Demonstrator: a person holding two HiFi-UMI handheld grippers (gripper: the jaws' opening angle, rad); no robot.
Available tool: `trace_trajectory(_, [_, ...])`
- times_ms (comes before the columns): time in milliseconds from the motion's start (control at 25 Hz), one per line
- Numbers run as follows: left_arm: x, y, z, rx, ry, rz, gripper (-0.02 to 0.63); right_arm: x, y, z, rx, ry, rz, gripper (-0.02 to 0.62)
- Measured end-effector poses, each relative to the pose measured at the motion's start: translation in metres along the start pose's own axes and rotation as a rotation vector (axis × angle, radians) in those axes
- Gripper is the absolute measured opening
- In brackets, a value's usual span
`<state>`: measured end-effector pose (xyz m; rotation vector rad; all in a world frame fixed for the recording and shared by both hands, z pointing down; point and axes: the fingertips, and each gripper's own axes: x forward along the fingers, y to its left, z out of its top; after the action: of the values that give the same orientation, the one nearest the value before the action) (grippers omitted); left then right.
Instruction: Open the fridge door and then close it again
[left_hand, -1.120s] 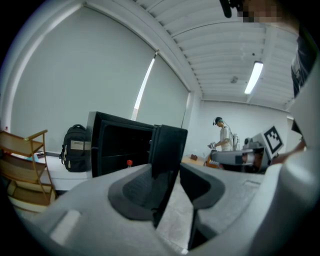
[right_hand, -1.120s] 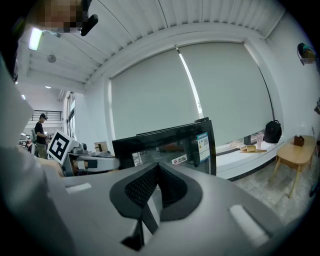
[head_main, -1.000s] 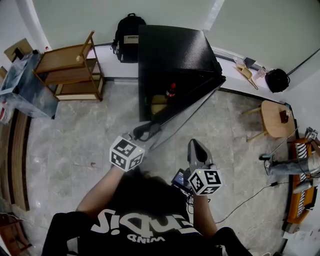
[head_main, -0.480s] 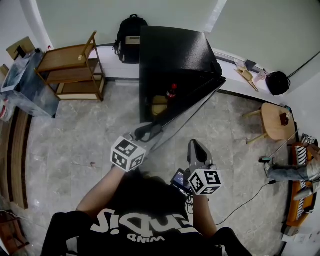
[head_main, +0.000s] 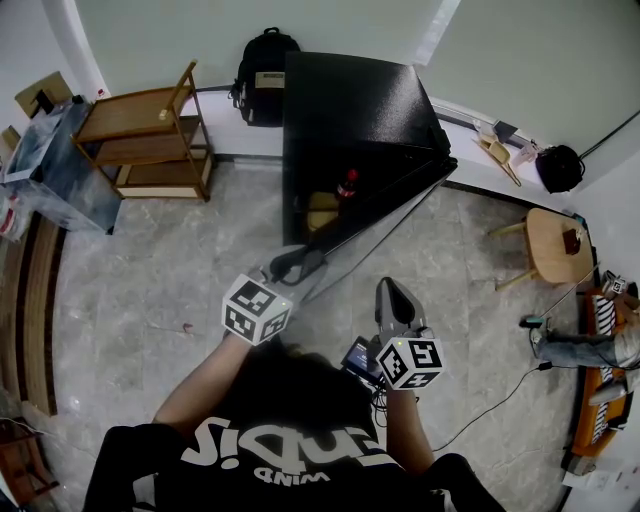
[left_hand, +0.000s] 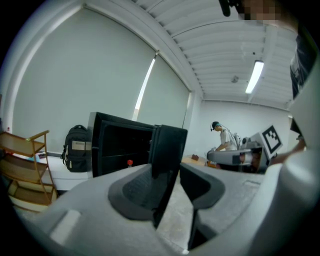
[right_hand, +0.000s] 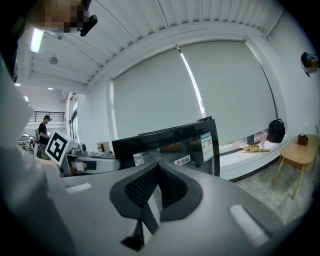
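The black fridge (head_main: 350, 100) stands by the far wall with its glass door (head_main: 385, 210) swung open toward me. A red-capped bottle (head_main: 347, 184) stands inside. My left gripper (head_main: 295, 265) is shut on the free edge of the door. In the left gripper view that dark door edge (left_hand: 167, 145) runs down between the two pads of the left gripper (left_hand: 169, 174). My right gripper (head_main: 391, 293) hangs to the right of the door, apart from it. Its pads meet with nothing between them, and the right gripper (right_hand: 158, 169) faces the door's glass front (right_hand: 170, 145).
A wooden shelf rack (head_main: 140, 140) and a black backpack (head_main: 262, 75) stand left of the fridge. A small round wooden table (head_main: 555, 235) is at the right, with a person's legs (head_main: 585, 338) further right. A cable (head_main: 490, 405) trails over the tiled floor.
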<state>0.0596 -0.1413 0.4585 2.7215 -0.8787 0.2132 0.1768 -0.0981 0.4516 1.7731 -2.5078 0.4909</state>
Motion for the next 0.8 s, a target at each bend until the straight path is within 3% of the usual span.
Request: trace_trajectory(800, [0.006, 0.056, 0.011, 0.012, -0.012, 0.011, 0.181, 0.056, -0.001, 0.008, 0.006, 0.012, -0.001, -0.002])
